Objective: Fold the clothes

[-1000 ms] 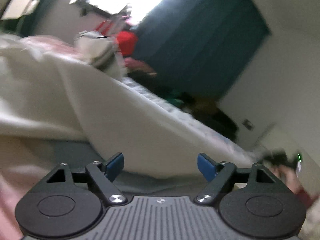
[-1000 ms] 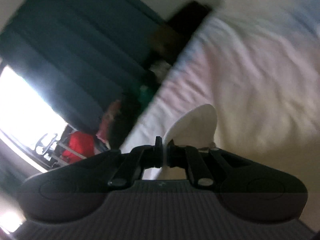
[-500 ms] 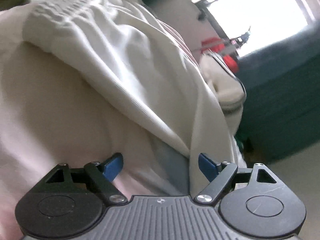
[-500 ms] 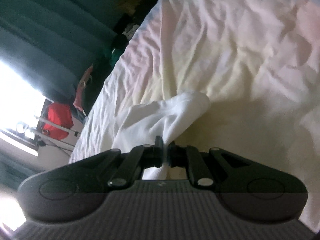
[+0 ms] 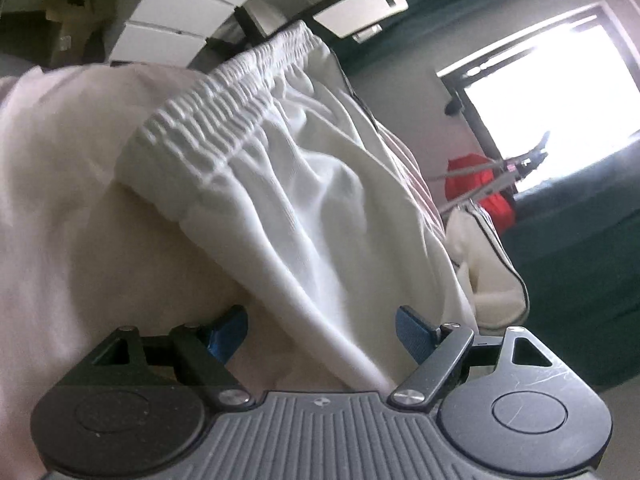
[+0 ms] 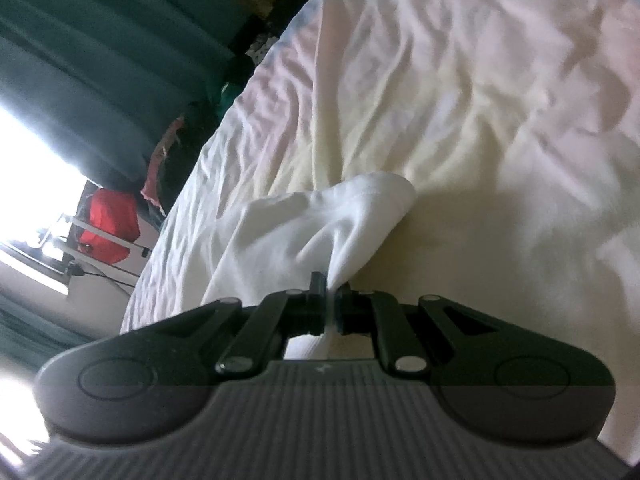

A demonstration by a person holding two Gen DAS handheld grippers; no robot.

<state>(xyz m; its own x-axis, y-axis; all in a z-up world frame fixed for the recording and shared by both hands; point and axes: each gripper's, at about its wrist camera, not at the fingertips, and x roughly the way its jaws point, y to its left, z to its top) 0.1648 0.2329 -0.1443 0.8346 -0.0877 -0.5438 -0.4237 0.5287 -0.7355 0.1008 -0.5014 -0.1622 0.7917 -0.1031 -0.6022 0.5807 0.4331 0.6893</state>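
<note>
Shorts, white soft cotton with gathered elastic waistband (image 5: 224, 92), draped on pale bed sheet (image 6: 460, 80). Right tongs (image 6: 329, 280) clamped on corner; left tongs (image 5: 320, 330) apart astride side seam. Light, floppy; seam grips best.

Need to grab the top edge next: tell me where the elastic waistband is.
In the left wrist view, the elastic waistband runs across the upper middle, above the open left gripper, lying on the pale bedsheet.

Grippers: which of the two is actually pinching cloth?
The right gripper: its fingers are shut on the white garment. The left gripper is open, cloth merely lying between its blue fingers.
</note>
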